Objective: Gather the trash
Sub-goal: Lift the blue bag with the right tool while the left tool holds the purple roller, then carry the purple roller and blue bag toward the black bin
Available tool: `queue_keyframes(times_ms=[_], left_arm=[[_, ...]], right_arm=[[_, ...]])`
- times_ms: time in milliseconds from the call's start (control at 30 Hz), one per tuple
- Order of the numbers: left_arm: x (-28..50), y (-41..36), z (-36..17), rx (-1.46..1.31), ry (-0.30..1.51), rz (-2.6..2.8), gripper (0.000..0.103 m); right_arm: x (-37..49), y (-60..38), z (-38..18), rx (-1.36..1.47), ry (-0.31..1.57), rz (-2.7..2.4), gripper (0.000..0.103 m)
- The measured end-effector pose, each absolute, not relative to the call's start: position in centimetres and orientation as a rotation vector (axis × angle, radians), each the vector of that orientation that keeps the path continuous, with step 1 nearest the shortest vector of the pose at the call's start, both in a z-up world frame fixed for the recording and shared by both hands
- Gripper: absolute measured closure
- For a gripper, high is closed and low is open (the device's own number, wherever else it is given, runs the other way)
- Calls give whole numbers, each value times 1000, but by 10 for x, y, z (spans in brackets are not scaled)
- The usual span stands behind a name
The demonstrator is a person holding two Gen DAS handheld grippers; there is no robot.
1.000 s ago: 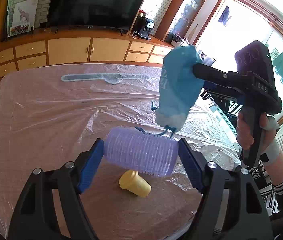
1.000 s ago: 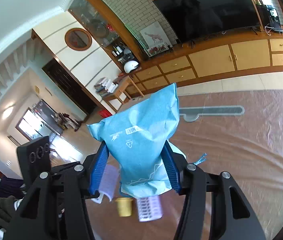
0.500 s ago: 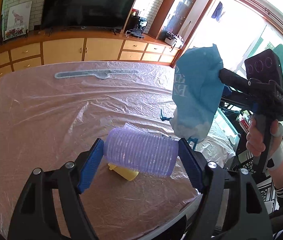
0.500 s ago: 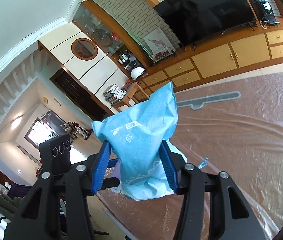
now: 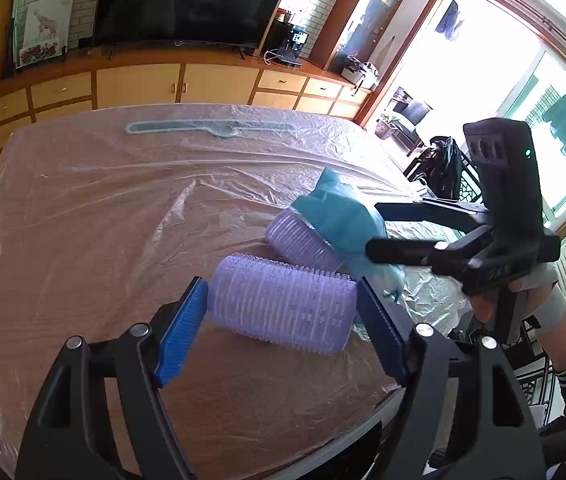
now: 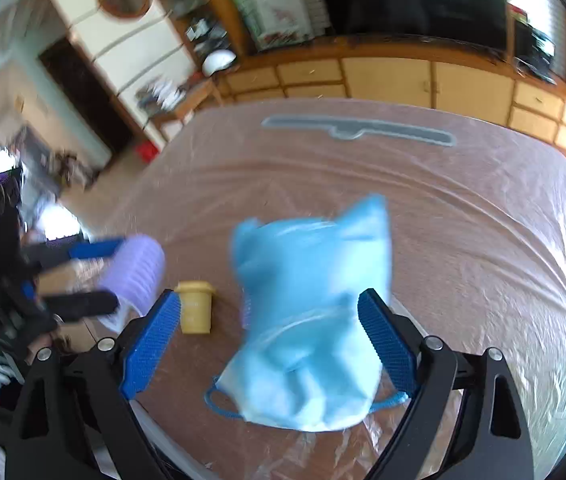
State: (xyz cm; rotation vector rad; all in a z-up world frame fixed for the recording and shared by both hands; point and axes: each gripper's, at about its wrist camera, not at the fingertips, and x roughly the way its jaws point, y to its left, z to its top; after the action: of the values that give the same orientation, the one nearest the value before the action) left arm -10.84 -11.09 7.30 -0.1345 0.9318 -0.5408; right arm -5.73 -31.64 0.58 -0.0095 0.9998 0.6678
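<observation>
On plastic-covered table (image 6: 483, 240), blue bag (image 6: 311, 320) sits between just-opened right fingers (image 6: 151, 340); left fingers (image 5: 183, 316) clamp purple roller (image 5: 283, 304).

Table (image 5: 83, 220) lies open far and left; blue bag (image 6: 311, 300), yellow cup (image 6: 195, 308) crowd its near edge.

You see a TV (image 5: 187, 0) on the wall above yellow cabinets (image 5: 179, 84), a picture (image 5: 41, 28) leaning beside it, and clear plastic sheet (image 5: 103, 200) covering the surface (image 5: 263, 420).
</observation>
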Motion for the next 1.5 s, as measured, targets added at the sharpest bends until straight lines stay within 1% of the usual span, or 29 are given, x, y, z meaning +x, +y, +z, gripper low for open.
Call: queue_keyframes(times_ms=[100, 200, 300, 367, 400, 433, 467, 533, 600, 700, 967, 1200, 1400, 1500], left_arm=[[-107, -107, 74, -139, 931, -534, 27], [-106, -104, 74, -144, 929, -530, 27], [-104, -102, 75, -147, 927, -530, 27], [-104, -101, 76, -147, 926, -530, 27], [-104, -101, 76, -147, 926, -529, 27], [-104, -100, 76, -147, 926, -528, 27], [-103, -100, 76, -147, 926, -528, 27], [-102, -100, 77, -145, 926, -528, 27], [-101, -100, 76, -147, 928, -530, 27], [-100, -101, 77, -147, 928, -532, 27], [-103, -101, 77, -153, 920, -539, 27], [-116, -106, 85, -145, 901, -569, 27], [-135, -116, 84, -122, 896, -586, 27], [-141, -118, 81, -127, 903, -590, 27]], right_arm=[[-53, -304, -4, -120, 1016, 614, 10], [-43, -303, -15, -144, 1051, 563, 10], [-38, -313, -25, -57, 1088, 585, 9], [-33, -329, -29, 86, 1110, 626, 10], [-29, -342, -32, 212, 1119, 662, 20], [-27, -349, -34, 276, 1128, 679, 32], [-25, -357, -38, 342, 1137, 698, 34], [-26, -367, -40, 392, 1124, 710, 40], [-29, -370, -40, 409, 1127, 718, 43], [-29, -381, -42, 541, 1106, 749, 44], [-45, -402, -37, 778, 1012, 838, 44], [-82, -402, -13, 735, 960, 871, 46], [-119, -397, 5, 638, 921, 850, 54], [-136, -397, 0, 644, 915, 842, 58]])
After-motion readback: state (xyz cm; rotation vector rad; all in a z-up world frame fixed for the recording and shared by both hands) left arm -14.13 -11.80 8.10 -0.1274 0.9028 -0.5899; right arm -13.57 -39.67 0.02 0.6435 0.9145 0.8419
